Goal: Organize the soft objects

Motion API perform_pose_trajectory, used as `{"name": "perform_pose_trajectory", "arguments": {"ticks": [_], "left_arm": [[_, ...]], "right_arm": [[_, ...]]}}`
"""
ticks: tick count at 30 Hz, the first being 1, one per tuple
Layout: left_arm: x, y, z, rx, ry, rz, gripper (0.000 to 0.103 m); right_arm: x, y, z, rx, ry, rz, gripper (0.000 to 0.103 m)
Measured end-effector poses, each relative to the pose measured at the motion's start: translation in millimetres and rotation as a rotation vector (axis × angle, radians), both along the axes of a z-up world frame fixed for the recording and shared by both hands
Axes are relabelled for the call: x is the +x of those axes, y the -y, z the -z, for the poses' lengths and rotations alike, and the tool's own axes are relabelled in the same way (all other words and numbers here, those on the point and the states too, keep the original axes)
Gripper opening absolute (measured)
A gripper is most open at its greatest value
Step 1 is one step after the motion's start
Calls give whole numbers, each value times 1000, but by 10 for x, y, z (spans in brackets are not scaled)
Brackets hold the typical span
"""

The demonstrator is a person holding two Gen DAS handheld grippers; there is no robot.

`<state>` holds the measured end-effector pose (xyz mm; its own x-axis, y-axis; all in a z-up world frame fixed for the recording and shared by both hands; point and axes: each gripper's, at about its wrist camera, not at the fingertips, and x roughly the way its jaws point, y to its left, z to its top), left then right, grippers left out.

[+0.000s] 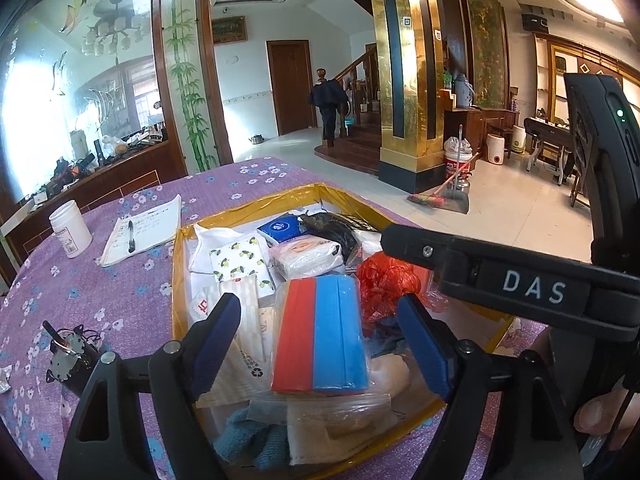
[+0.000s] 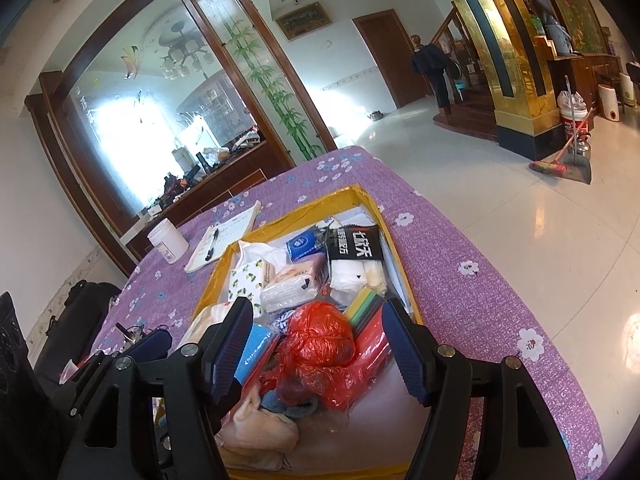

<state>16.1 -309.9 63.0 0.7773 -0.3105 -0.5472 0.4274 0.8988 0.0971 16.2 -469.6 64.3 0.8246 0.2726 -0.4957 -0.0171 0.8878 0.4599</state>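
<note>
A shallow yellow-rimmed box [image 1: 175,280] on the purple flowered tablecloth holds several soft items: tissue packs, cloths, plastic bags. My left gripper [image 1: 318,306] stands open over the box. A red and blue sponge block [image 1: 320,340] lies between its blue fingers [image 1: 218,336], with a gap on each side. My right gripper [image 2: 317,308] is open too, astride a crumpled red plastic bag [image 2: 320,344] without pressing on it. The box rim [image 2: 216,276] shows in the right wrist view. A lemon-print tissue pack [image 1: 240,260] lies further back.
A white jar [image 1: 71,232] and a notebook with a pen [image 1: 140,232] sit left of the box. A small key bunch [image 1: 66,356] lies near the left gripper. The right gripper's black body [image 1: 532,288] crosses over the box's right side. The table ends at the tiled floor on the right.
</note>
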Motion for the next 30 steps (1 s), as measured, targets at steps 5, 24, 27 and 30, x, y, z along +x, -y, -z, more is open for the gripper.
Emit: {"name": "perform_pose_trajectory", "arguments": {"ticks": [5,24,27,30], "left_arm": [[7,-33,-24,-5,20,-27,90],[-616,-781,-341,-83,-7,-146,103],[-785,-785,-193,11,40,-174,103],[-888,-717,-52,95,42,-170,103]], "right_arm": [[-35,-16,-66,-19,35,11,81],[-1095,-339,-371,-281,131,142,102],[-1255,-494,-310,-333,141,131,102],[-1367,-558,-211,-324,120,123,102]]}}
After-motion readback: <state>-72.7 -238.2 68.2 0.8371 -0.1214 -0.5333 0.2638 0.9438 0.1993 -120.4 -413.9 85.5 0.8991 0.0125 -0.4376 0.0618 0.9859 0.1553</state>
